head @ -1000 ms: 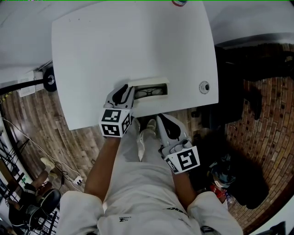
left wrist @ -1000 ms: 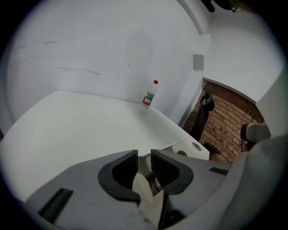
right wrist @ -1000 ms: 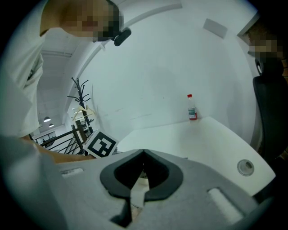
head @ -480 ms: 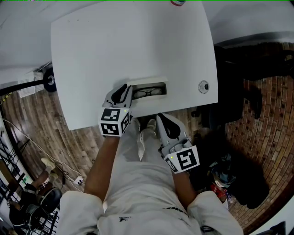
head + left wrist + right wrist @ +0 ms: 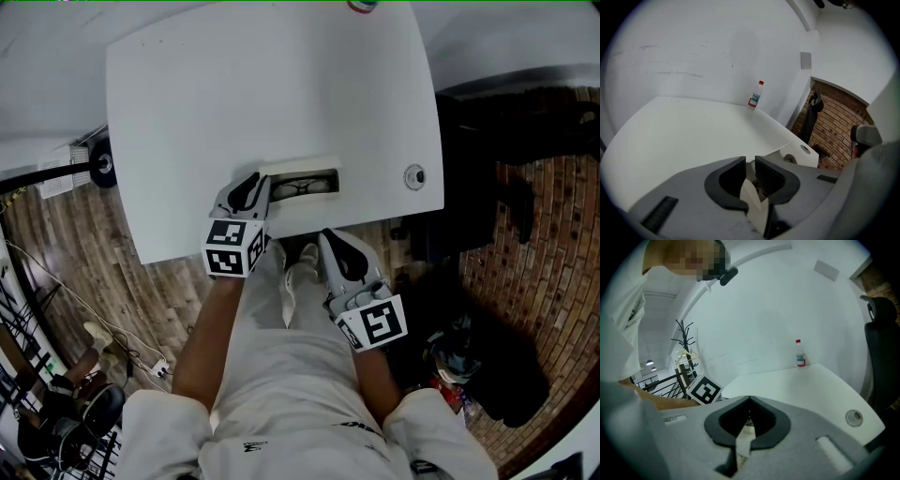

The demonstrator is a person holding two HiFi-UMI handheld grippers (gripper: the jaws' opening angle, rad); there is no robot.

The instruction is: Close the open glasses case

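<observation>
The open glasses case (image 5: 302, 183) lies near the white table's (image 5: 234, 103) front edge, with dark glasses (image 5: 298, 187) inside it. My left gripper (image 5: 256, 184) sits at the case's left end, its jaws a narrow gap apart with nothing clearly held between them. In the left gripper view the case's pale lid (image 5: 793, 152) peeks out just beyond the right jaw of my left gripper (image 5: 750, 165). My right gripper (image 5: 330, 240) hangs below the table's front edge over the person's lap, shut and empty. In its own view my right gripper (image 5: 749, 405) shows its jaws touching.
A small bottle (image 5: 755, 95) (image 5: 800, 354) stands at the table's far edge. A round grommet (image 5: 415, 176) (image 5: 854, 416) sits near the right front corner. A black chair (image 5: 487, 178) stands to the right, over brick flooring. The person's legs (image 5: 281, 375) are below the table edge.
</observation>
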